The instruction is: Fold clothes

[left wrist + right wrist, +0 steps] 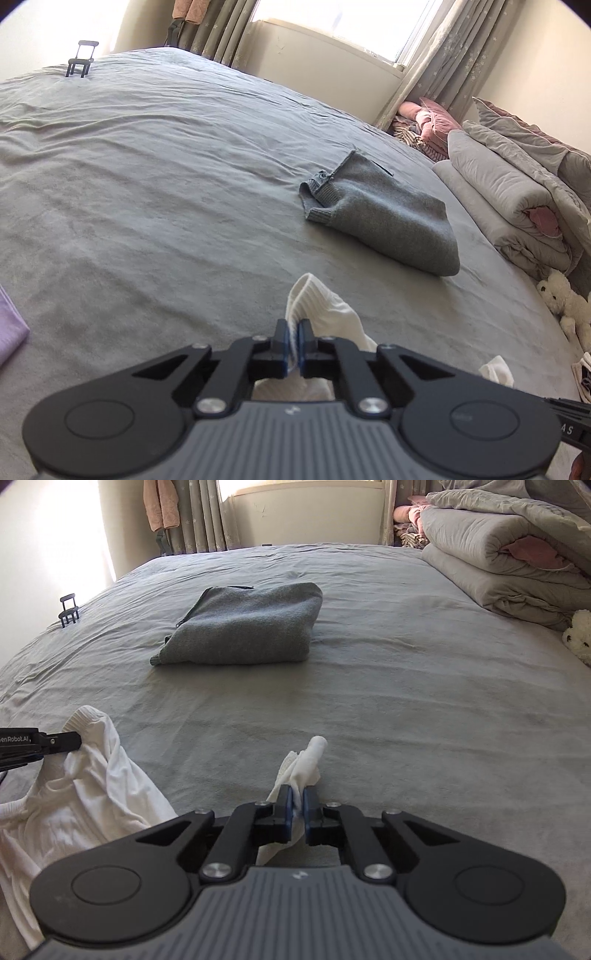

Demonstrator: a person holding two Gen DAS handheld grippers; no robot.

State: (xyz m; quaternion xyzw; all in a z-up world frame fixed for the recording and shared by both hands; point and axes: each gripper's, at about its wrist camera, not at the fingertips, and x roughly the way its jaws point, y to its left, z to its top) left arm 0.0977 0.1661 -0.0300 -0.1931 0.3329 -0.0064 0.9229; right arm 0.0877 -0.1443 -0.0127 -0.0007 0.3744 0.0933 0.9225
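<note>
Grey bedsheet (406, 701) spreads toward a curtained window, a folded grey sweater (243, 627) lying mid-bed. Your left gripper (294, 332) and right gripper (297, 805) each pinch the white garment (74, 801) at the near edge.

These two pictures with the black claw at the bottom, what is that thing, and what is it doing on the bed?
Each claw is a hand-held two-finger gripper with a camera looking along its fingers; a person carries one in each hand. The left gripper is shut on a ribbed edge of a white garment. The right gripper pinches another bit of the white fabric. Farther off on the grey bed sheet lies a folded grey sweater, with rolled duvets and a white plush toy at the side.
</note>
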